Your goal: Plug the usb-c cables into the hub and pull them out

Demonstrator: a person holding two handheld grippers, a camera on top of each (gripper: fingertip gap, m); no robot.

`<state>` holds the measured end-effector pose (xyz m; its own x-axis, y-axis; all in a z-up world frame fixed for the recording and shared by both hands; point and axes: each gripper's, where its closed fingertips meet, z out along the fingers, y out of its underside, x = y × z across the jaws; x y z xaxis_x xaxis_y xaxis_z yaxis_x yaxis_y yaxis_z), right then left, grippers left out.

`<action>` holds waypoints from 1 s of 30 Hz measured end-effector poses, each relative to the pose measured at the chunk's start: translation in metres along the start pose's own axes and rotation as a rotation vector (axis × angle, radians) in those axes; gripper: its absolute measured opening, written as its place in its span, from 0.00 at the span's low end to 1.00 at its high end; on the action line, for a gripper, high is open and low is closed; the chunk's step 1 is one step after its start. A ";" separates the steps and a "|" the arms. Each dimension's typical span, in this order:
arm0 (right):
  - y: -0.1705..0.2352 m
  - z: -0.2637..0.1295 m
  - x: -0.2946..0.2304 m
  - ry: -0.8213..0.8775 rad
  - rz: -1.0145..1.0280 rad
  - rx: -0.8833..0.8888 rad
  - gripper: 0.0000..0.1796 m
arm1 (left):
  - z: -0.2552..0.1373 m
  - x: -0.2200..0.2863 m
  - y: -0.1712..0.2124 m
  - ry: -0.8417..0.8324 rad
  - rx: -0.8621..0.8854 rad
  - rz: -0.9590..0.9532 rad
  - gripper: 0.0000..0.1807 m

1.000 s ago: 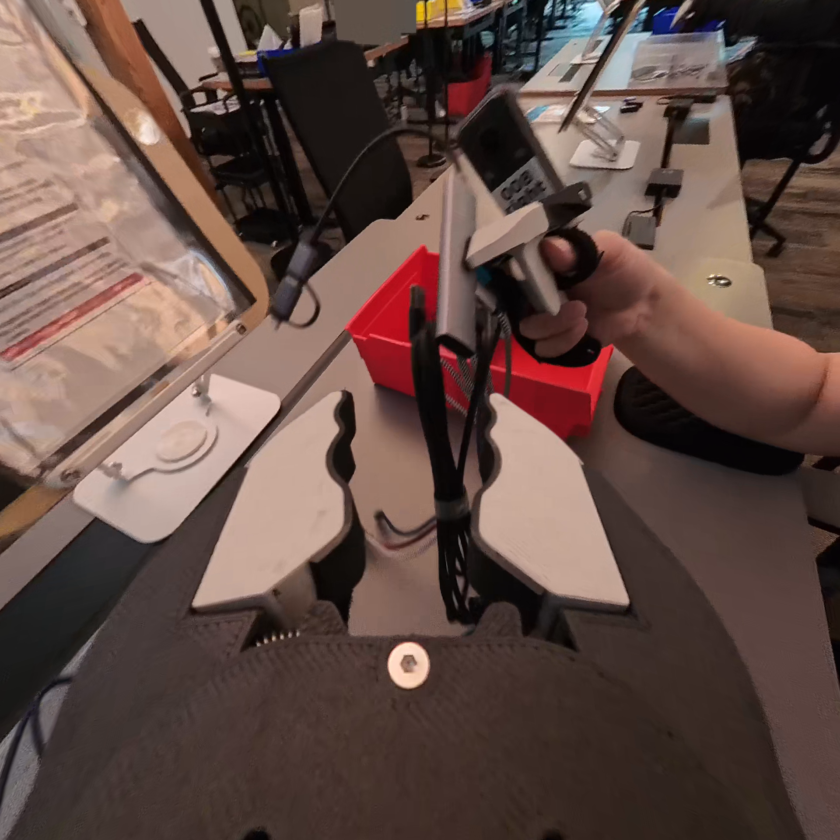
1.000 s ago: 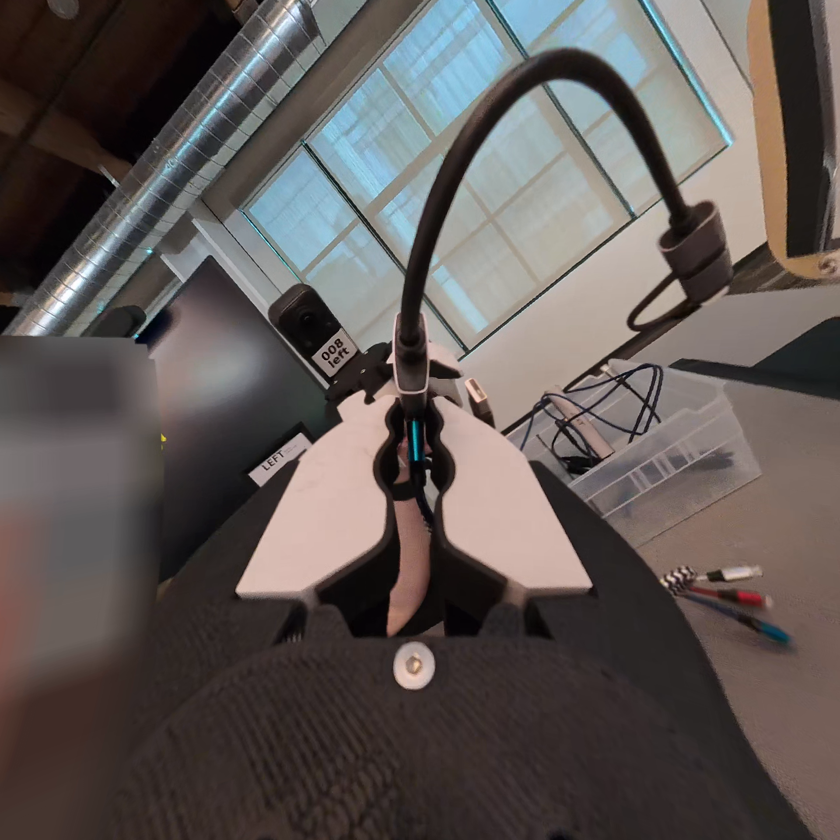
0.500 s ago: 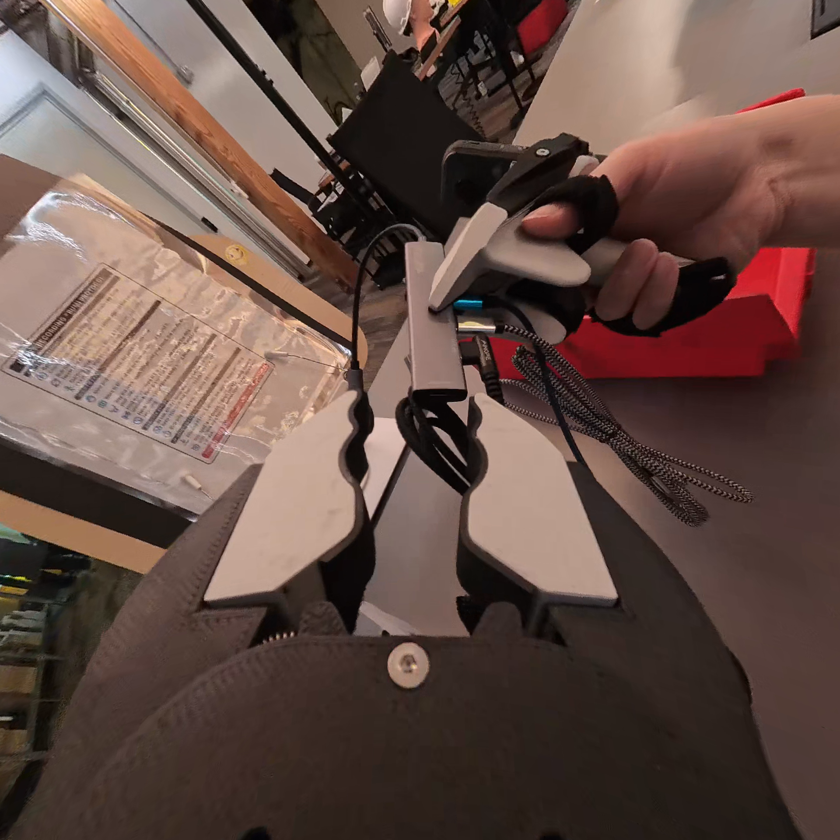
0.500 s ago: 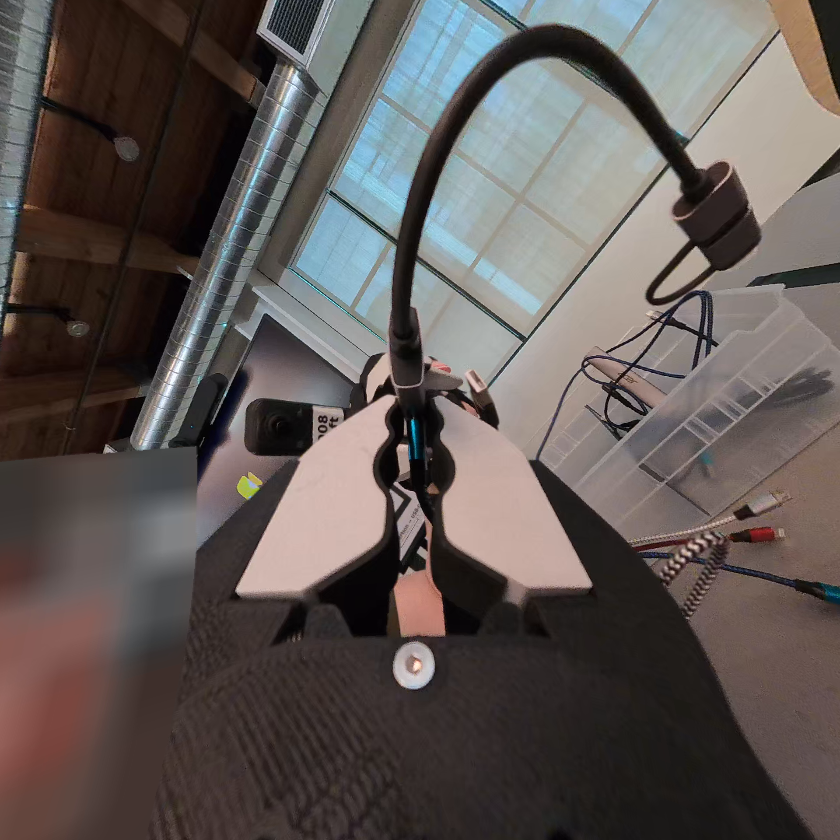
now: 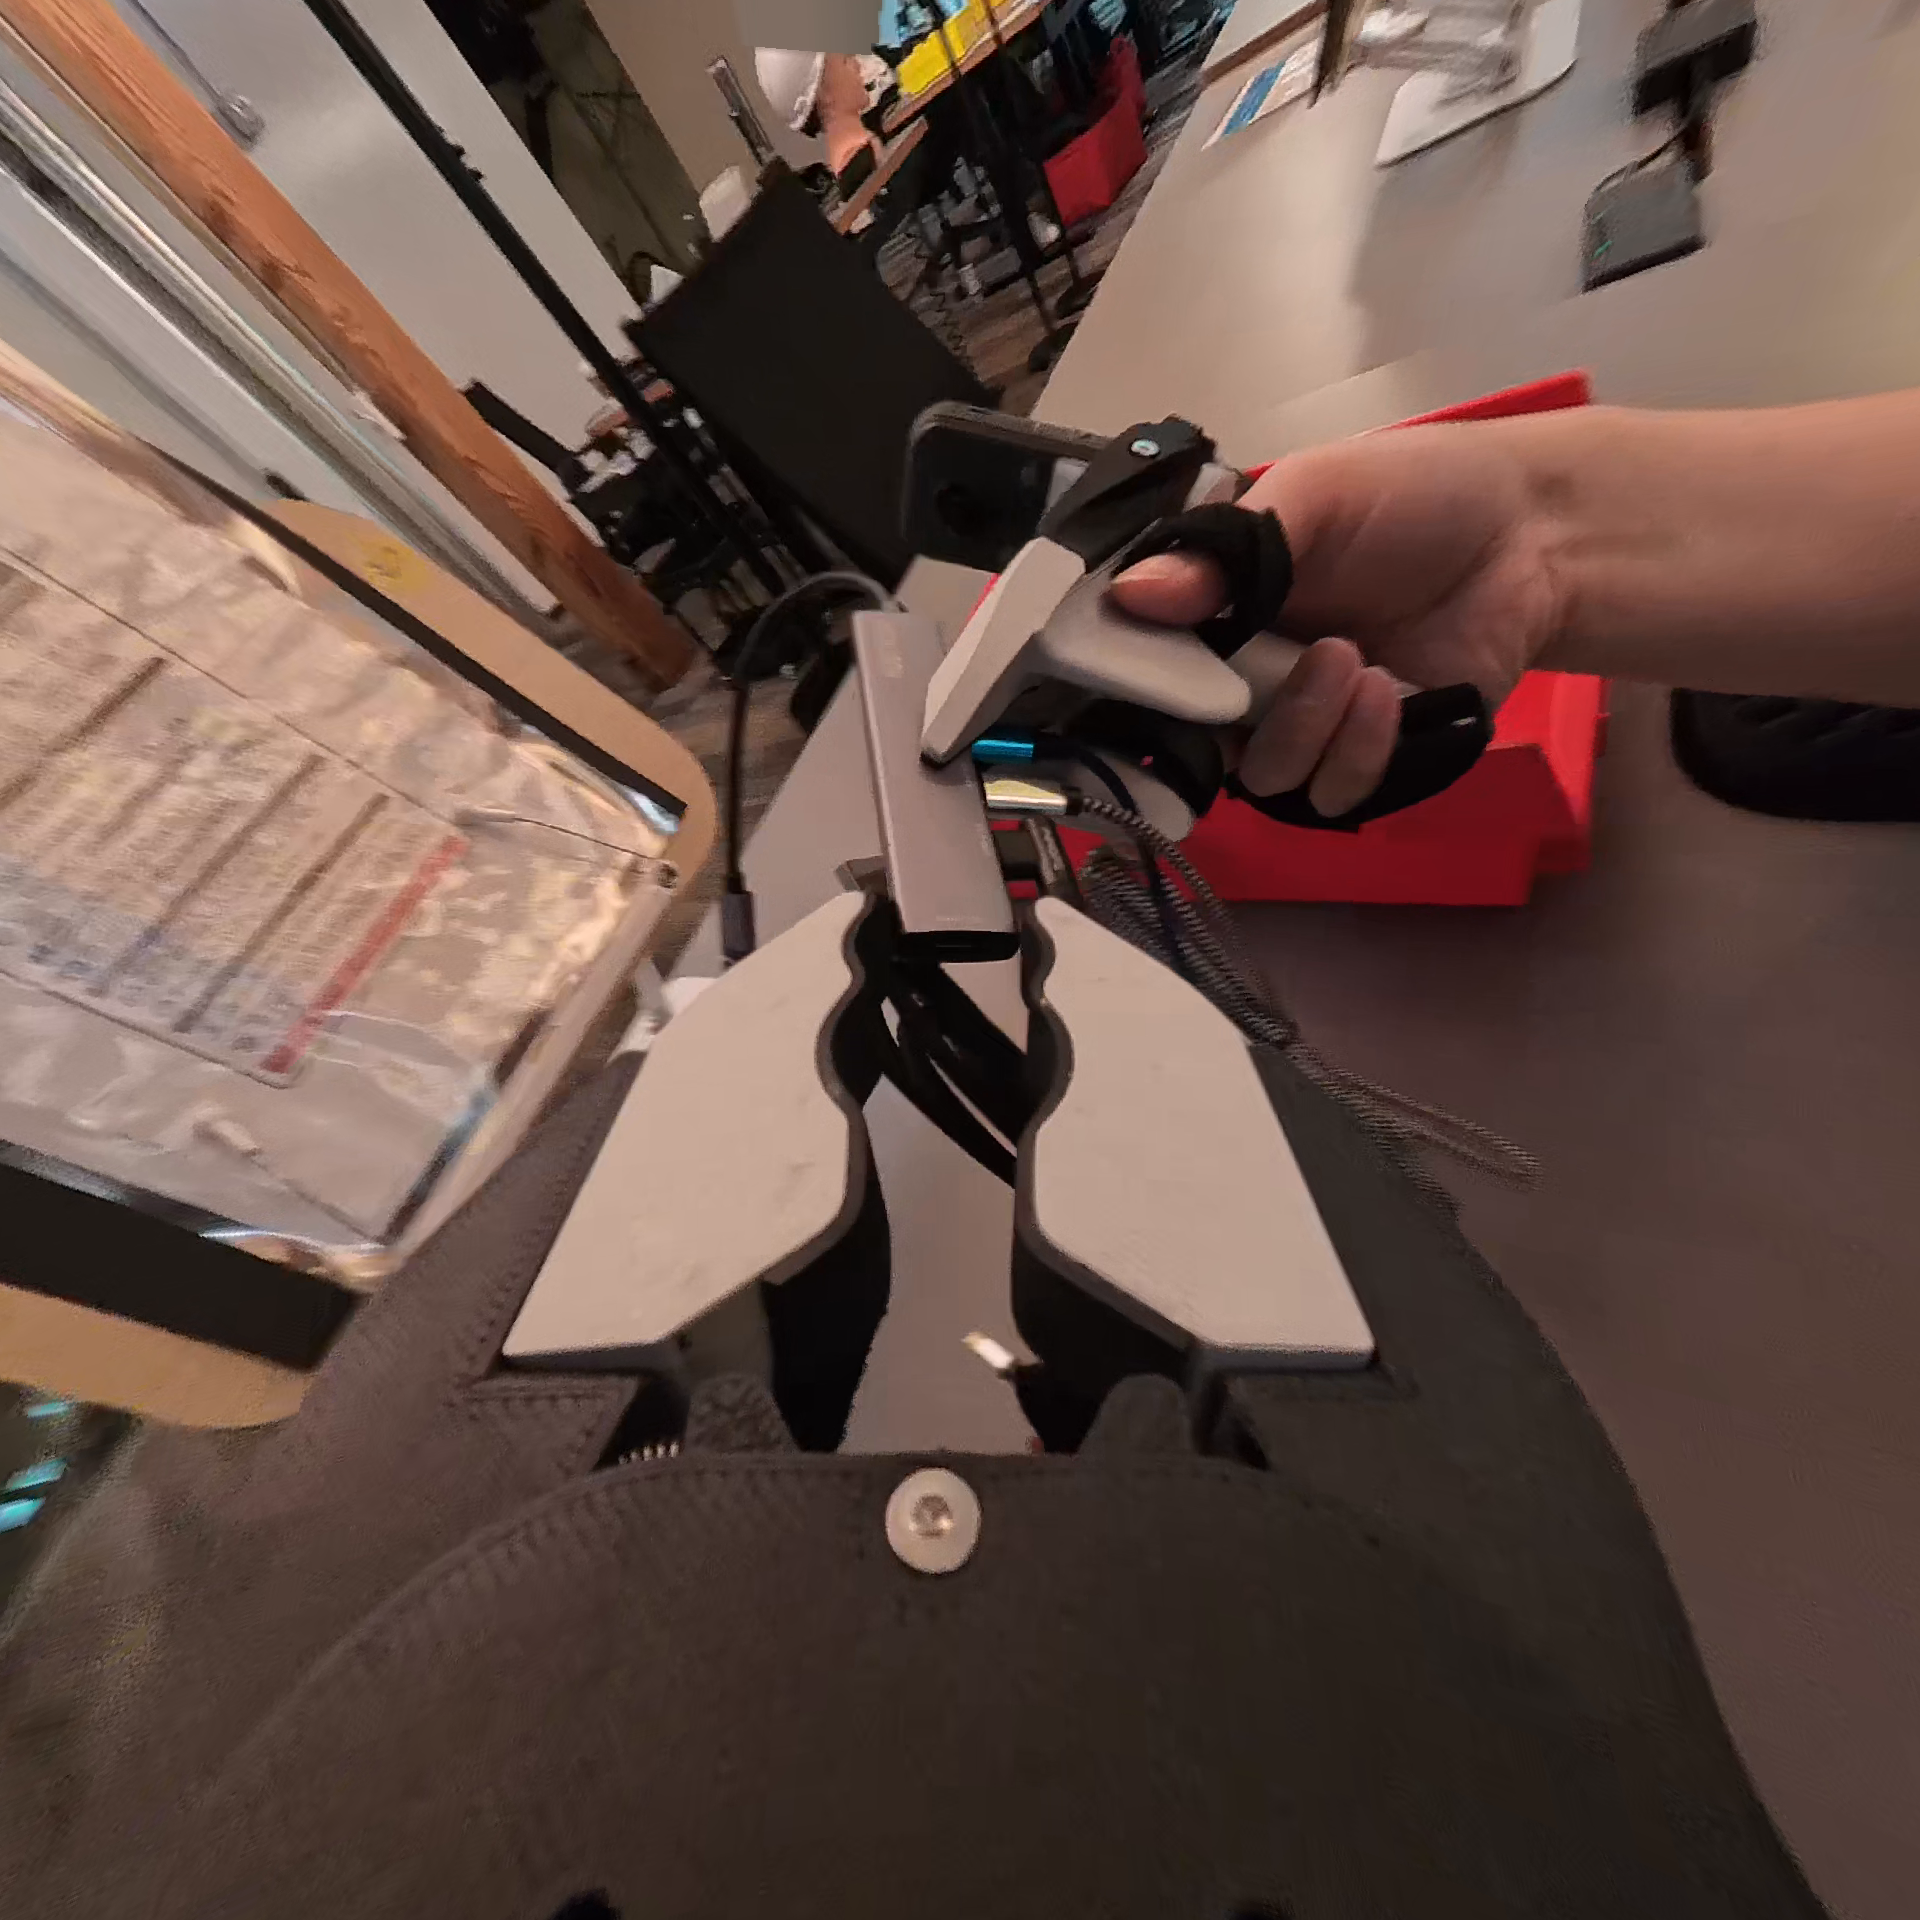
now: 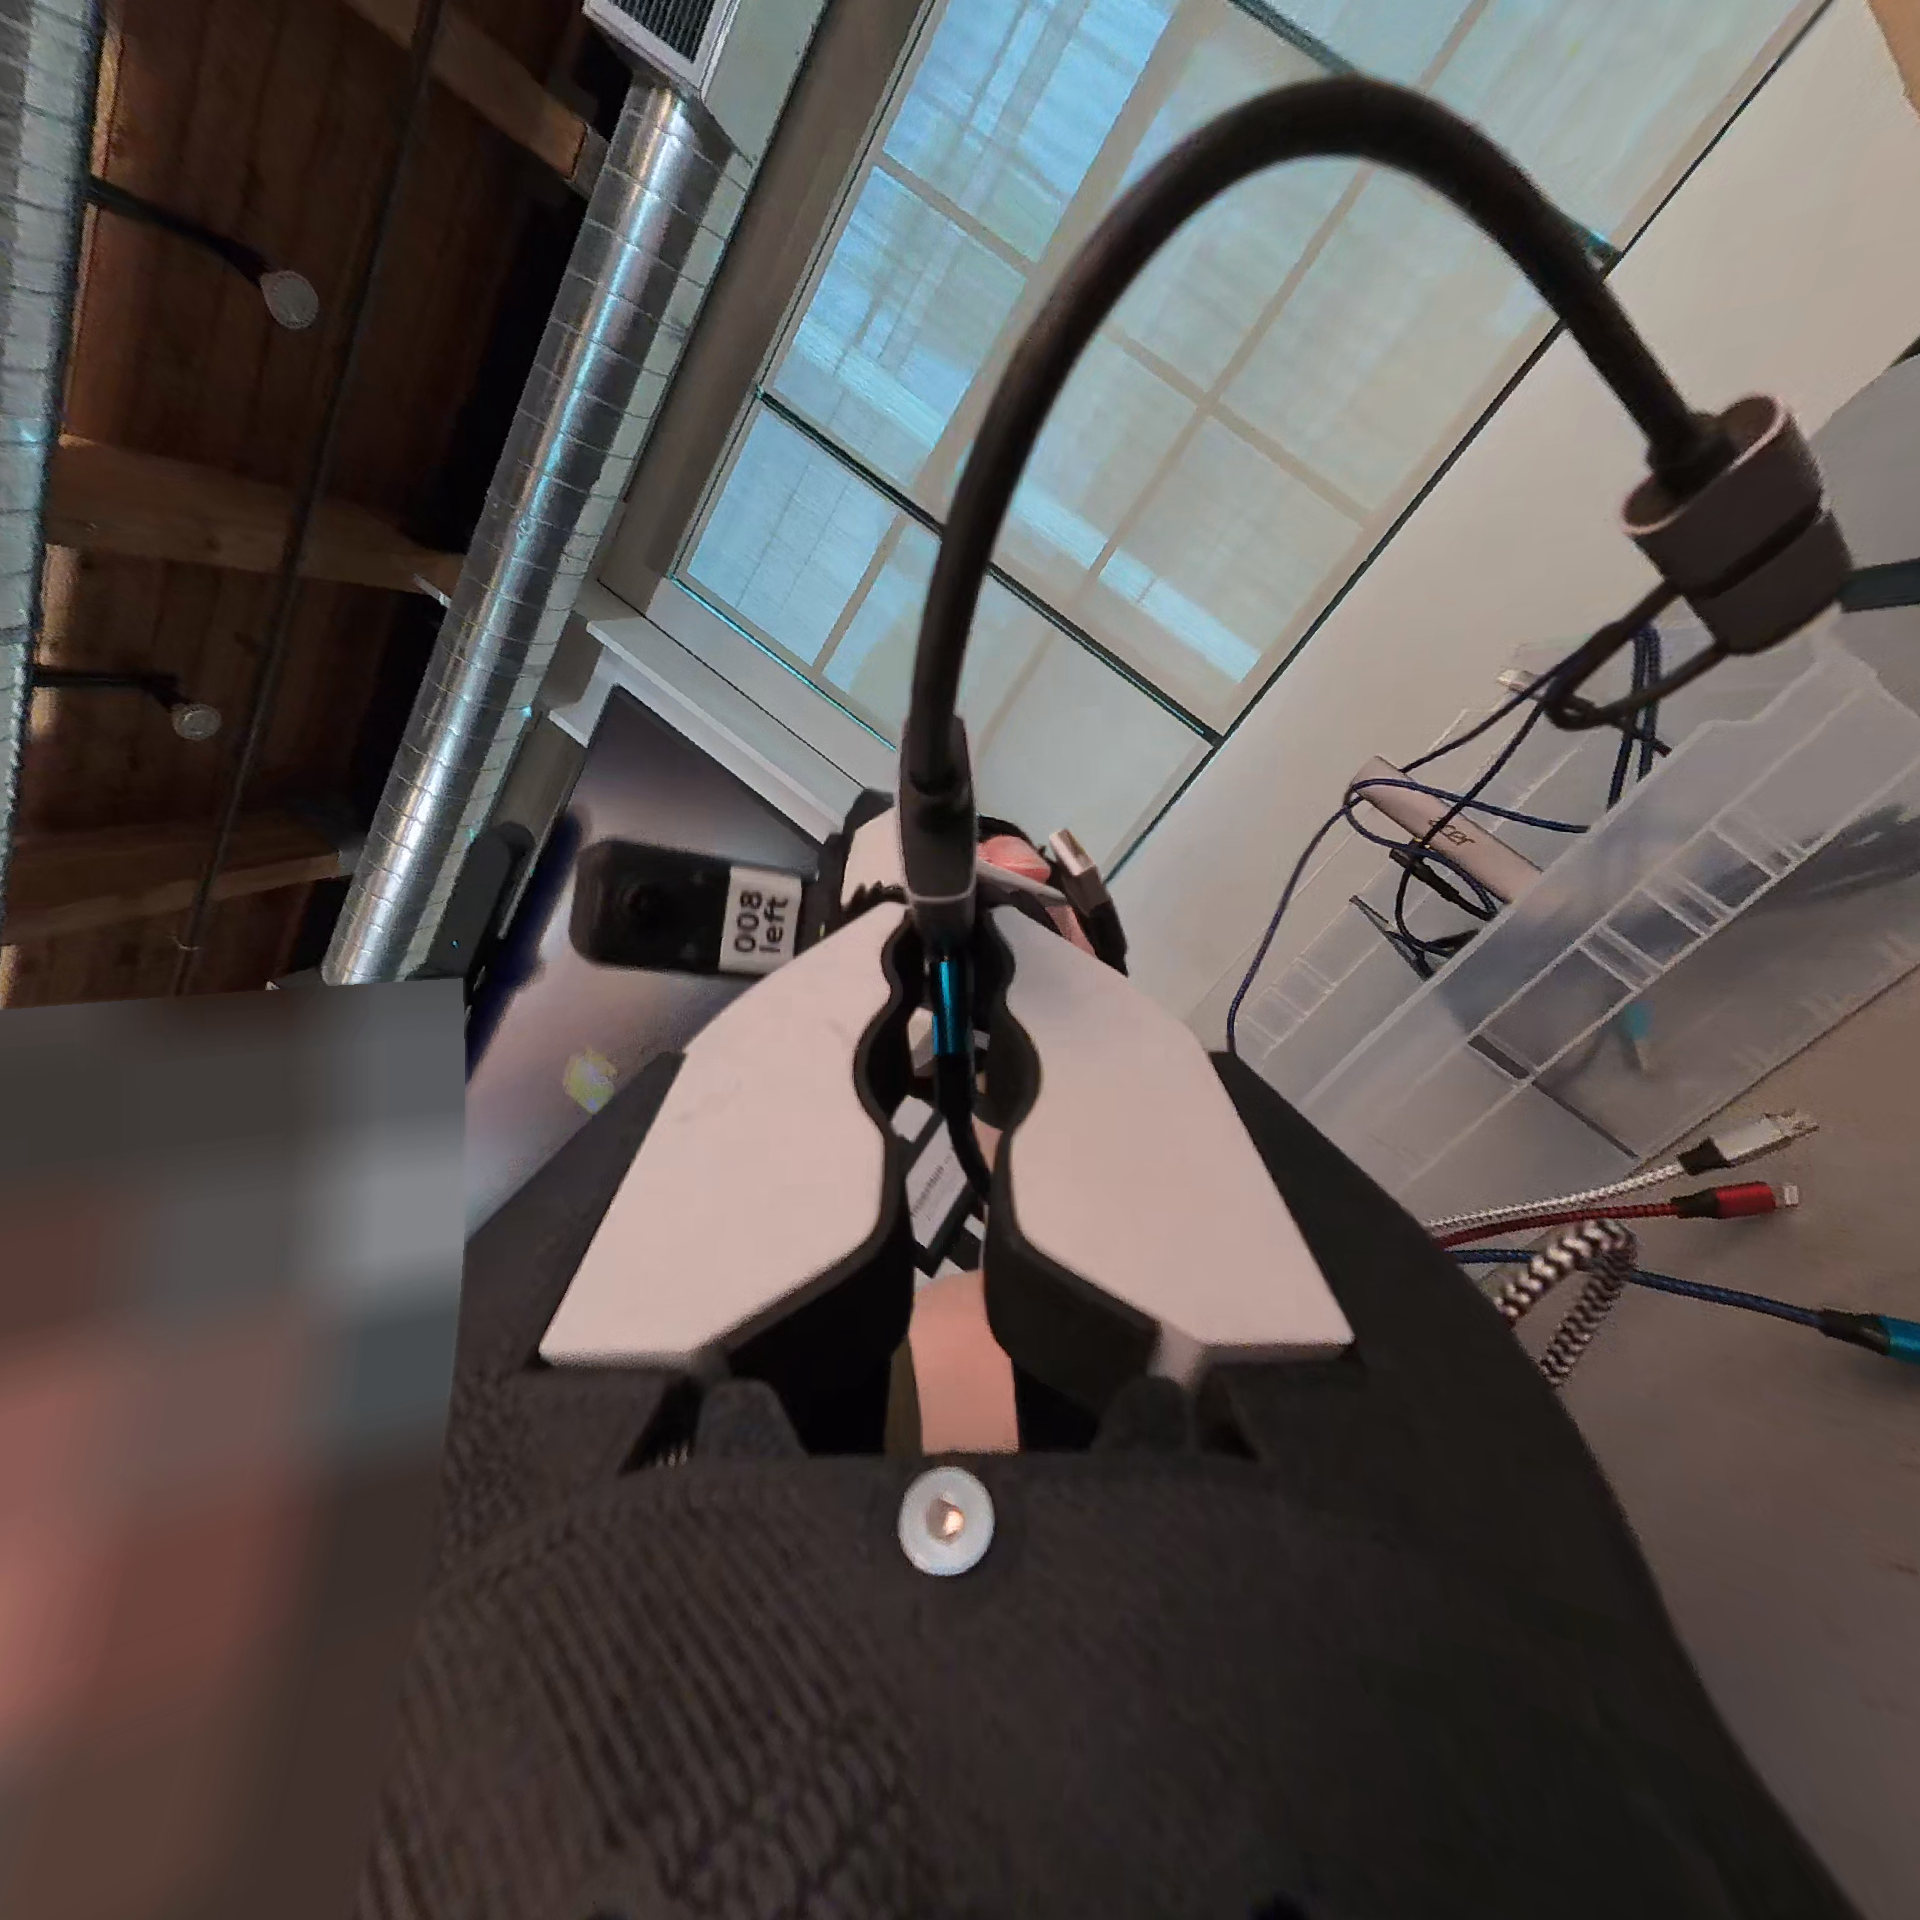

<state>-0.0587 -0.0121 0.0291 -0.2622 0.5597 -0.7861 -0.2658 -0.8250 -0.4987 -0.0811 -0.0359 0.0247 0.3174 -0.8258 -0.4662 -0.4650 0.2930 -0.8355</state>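
A grey hub (image 5: 925,800) hangs in the air above the table (image 5: 1714,1195), its near end caught between the tips of the left gripper (image 5: 940,925), whose fingers (image 5: 727,1132) pinch it from both sides. Just right of the hub, the right gripper (image 5: 940,753), held in a hand (image 5: 1382,592), meets the hub's side; its fingers are pressed together on the blue plug (image 6: 951,1003) of a cable, seen end-on in the right wrist view, where the right gripper (image 6: 945,940) fills the foreground. Below that plug on the hub's right side sit a silver plug (image 5: 1023,795) and a black plug (image 5: 1039,857), their braided cables (image 5: 1195,966) trailing down to the table. The hub's own black lead (image 6: 1195,260) arches up from its far end to a capped connector (image 6: 1730,535). Beyond the hub lies a red bin (image 5: 1455,821). Left of the hub stands a wood-framed clear panel (image 5: 312,831) bearing a printed sheet. In the right wrist view, right of the hub, a clear box (image 6: 1662,935) holds cables, and loose cable ends (image 6: 1714,1195) lie on the table in front of it.
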 end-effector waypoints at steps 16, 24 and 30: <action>0.037 0.013 -0.009 0.190 -0.534 -0.341 0.06 | 0.003 0.045 0.011 0.675 -0.076 -0.669 0.05; 0.010 -0.010 -0.028 0.194 -0.600 -0.278 0.13 | 0.007 0.048 0.011 0.672 -0.084 -0.667 0.05; 0.019 -0.006 -0.031 0.178 -0.601 -0.317 0.05 | 0.005 0.054 -0.001 0.704 -0.030 -0.671 0.14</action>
<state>-0.0503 -0.0454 0.0425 0.0089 0.9270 -0.3750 -0.0265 -0.3747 -0.9268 -0.0596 -0.0781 -0.0013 -0.0385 -0.9185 0.3935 -0.3914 -0.3484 -0.8517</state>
